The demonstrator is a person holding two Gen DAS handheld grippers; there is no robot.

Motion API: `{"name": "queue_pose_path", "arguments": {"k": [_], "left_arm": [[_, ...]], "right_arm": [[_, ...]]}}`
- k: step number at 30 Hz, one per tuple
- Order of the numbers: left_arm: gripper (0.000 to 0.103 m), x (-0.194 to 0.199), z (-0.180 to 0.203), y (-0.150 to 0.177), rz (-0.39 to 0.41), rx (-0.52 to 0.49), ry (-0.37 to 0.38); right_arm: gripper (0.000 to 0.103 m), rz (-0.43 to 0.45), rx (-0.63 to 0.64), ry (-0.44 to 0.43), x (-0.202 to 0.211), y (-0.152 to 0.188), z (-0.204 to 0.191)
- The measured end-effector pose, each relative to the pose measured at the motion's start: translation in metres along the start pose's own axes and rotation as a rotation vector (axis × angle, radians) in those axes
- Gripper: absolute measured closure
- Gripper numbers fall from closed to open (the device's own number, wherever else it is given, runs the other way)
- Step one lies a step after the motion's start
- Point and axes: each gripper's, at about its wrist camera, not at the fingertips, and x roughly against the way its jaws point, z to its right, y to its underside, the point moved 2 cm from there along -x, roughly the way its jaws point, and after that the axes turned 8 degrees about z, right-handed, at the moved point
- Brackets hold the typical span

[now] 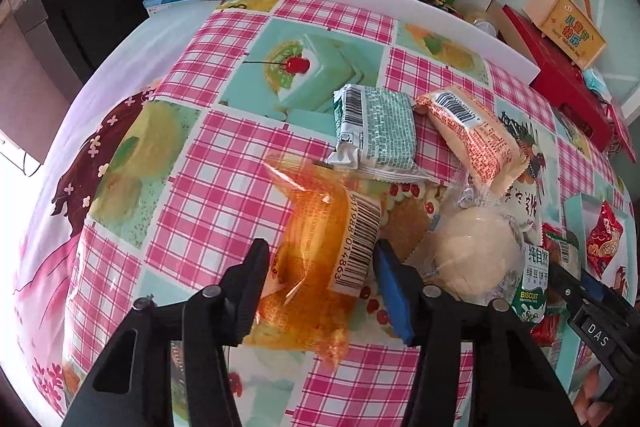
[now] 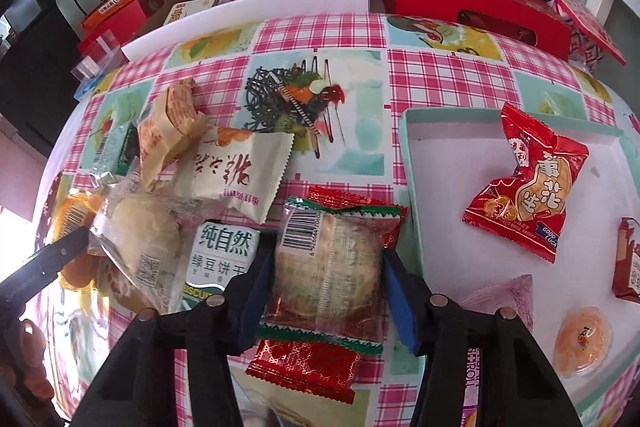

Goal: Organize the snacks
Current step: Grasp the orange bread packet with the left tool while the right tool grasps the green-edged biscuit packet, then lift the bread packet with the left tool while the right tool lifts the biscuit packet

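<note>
Straddling an orange-wrapped snack, the left gripper has its jaws apart; the packet's long axis runs forward between them, barcode toward the right jaw. The right gripper brackets a red-and-green pastry packet, lengthwise between its jaws, barcode end farthest; whether it grips, I cannot tell.

Our left gripper hangs low with its jaws spread wide. Our right gripper sits beside it, jaws parted too.

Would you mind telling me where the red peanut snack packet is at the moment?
In the right wrist view, the red peanut snack packet lies inside the pale green tray, right of the right gripper.
</note>
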Motion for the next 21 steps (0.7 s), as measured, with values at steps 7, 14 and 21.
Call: {"name": "queue_pose_path", "arguments": {"k": [7, 14, 21], "left_arm": [[0.062, -0.001, -0.002, 0.001, -0.011, 0.015, -0.002], [0.063, 0.001, -0.004, 0.003, -0.029, 0.054, 0.006], [0.064, 0.021, -0.007, 0.001, 0.005, 0.086, 0.012]], "right_arm": [[0.05, 0.022, 0.027, 0.03, 0.003, 0.002, 0.0], [0.05, 0.022, 0.017, 0.007, 0.008, 0.006, 0.005], [0.05, 0.049, 0.008, -0.02, 0.025, 0.006, 0.007]]}}
